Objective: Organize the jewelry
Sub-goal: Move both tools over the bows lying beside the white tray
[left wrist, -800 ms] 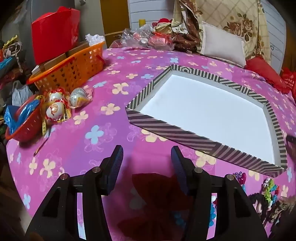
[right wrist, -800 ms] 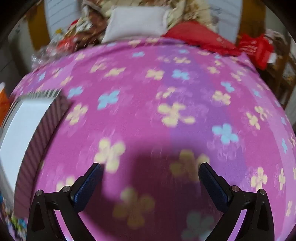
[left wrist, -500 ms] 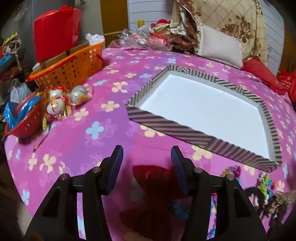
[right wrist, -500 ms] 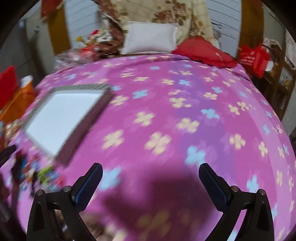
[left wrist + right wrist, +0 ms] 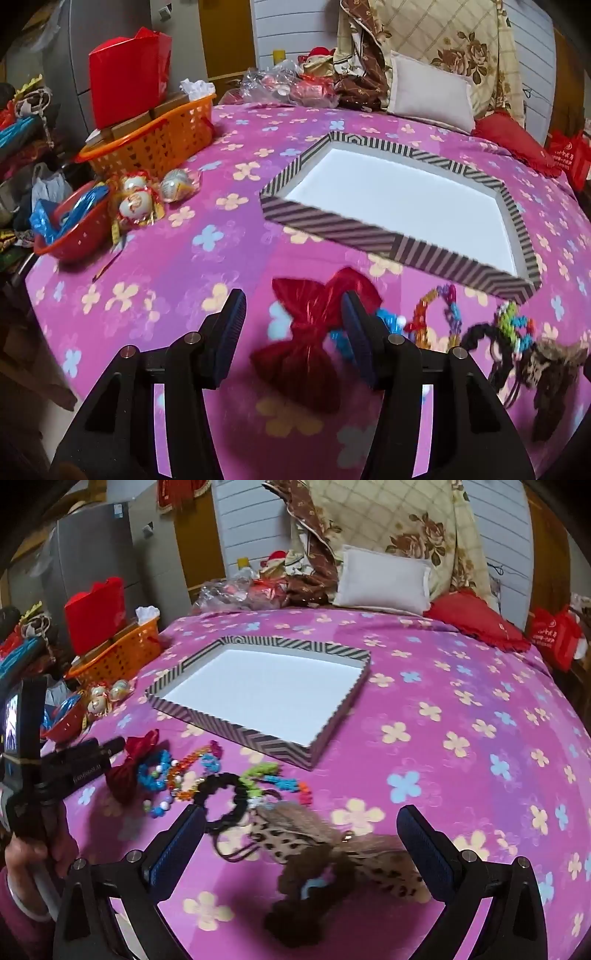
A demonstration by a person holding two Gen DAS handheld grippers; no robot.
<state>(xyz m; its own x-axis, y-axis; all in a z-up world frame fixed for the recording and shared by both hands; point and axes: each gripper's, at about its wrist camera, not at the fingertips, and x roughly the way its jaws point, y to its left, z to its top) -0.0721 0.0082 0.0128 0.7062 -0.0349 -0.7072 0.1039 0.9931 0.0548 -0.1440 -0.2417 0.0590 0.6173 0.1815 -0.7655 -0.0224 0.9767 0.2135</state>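
Observation:
A striped tray point(image 5: 332, 226) point(image 5: 258, 738) with a white floor lies on the pink flowered cloth. In front of it sits a row of jewellery: a red bow point(image 5: 314, 328) point(image 5: 129, 768), a blue bead bracelet point(image 5: 155, 771), an orange and pink bead bracelet point(image 5: 432, 310), a black scrunchie point(image 5: 221, 797), a green band point(image 5: 513, 325) and a leopard-print bow point(image 5: 291, 838). My left gripper point(image 5: 293, 332) hovers open over the red bow, which shows between its fingers. My right gripper point(image 5: 303, 840) is wide open above the leopard-print bow and a brown fluffy tie point(image 5: 306, 886).
At the left edge stand an orange basket point(image 5: 155, 136) with a red bag point(image 5: 125, 77), a red bowl point(image 5: 70, 229) and foil-wrapped balls point(image 5: 140, 199). Pillows point(image 5: 428, 88) and bags line the back. A hand point(image 5: 33, 853) holds the left gripper's handle.
The left gripper has drawn back, so the red bow and bracelets now show around its fingers. The right gripper has swung left from bare cloth to the jewellery and tray. Neither jaw width changed.

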